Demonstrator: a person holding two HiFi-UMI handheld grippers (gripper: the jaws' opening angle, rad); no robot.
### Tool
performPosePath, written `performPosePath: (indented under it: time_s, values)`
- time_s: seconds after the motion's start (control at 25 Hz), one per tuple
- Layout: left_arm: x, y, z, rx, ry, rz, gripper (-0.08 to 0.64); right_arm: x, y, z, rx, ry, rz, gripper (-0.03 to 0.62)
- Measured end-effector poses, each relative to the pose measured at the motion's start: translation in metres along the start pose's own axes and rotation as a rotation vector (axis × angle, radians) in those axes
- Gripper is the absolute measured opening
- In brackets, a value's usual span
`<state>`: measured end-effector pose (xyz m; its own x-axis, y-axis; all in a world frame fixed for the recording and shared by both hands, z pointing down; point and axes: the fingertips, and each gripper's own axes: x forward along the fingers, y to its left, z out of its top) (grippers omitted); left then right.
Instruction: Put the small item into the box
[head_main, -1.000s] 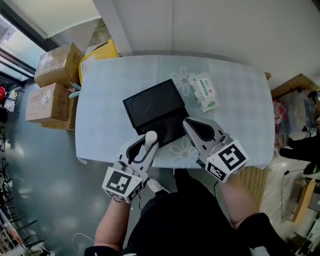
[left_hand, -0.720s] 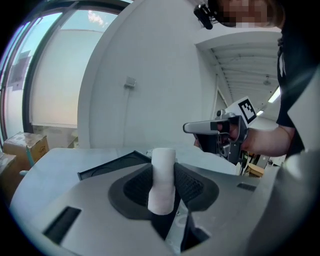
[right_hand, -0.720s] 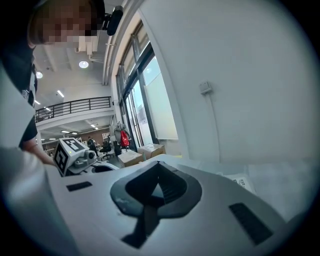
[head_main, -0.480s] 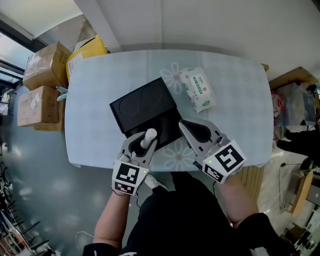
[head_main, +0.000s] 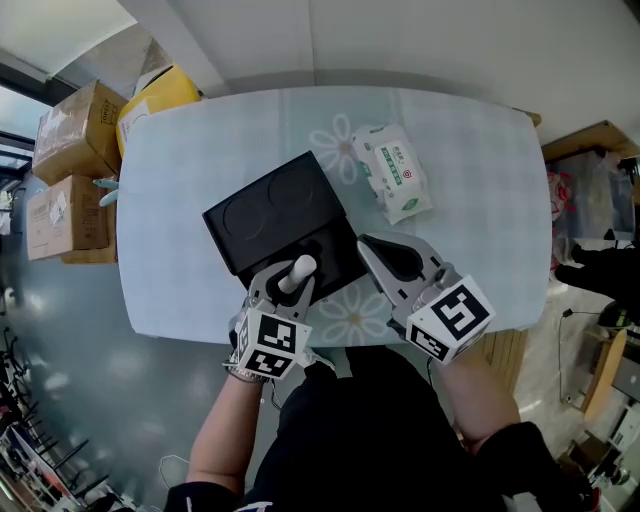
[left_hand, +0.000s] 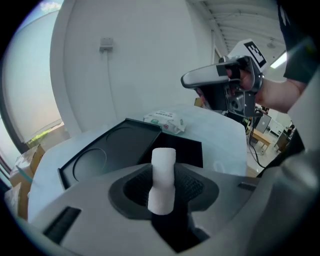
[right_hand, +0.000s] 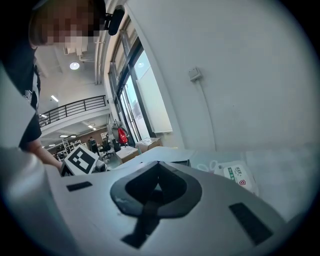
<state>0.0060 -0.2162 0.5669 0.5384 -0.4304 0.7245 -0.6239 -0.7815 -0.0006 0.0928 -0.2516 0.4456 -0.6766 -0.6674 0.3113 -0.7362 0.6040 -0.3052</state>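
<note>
A black box lies open on the table, its lid (head_main: 268, 208) with two round hollows at the far left and its base (head_main: 338, 256) nearer me. My left gripper (head_main: 290, 277) hangs over the base's near edge, shut on a small white cylinder (head_main: 297, 272) that stands upright between the pads. In the left gripper view the cylinder (left_hand: 162, 179) sticks up above the jaws, with the box's lid (left_hand: 102, 152) just behind it. My right gripper (head_main: 374, 247) hovers at the base's right edge. In the right gripper view its jaws (right_hand: 159, 164) meet at the tips with nothing between them.
A green-and-white wipes packet (head_main: 396, 184) lies on the pale floral tablecloth (head_main: 470, 200) beyond the box. Cardboard boxes (head_main: 65, 150) and a yellow bag (head_main: 160, 95) sit on the floor past the table's left end. A wall runs behind the table.
My left gripper has come down and tipped forward with the white cylinder, closer to the box's base. The right gripper has shifted only a little beside the box.
</note>
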Motion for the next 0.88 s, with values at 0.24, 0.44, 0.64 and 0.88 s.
performPosePath:
  time_s: [0.24,0.44,0.64,0.88]
  values:
    - [0.024,-0.004,-0.011,0.077,0.109,-0.006,0.135,0.005,-0.015,-0.006,0.022,0.015,-0.003,0.009]
    - [0.041,-0.009,-0.022,0.138,0.203,-0.019,0.135,0.008,-0.026,-0.011,0.043,0.02,-0.002,0.009]
    - [0.055,-0.013,-0.033,0.182,0.288,-0.032,0.137,0.011,-0.034,-0.017,0.063,0.028,0.001,0.009]
    - [0.065,-0.015,-0.04,0.18,0.334,-0.056,0.14,0.011,-0.044,-0.021,0.082,0.031,-0.001,0.009]
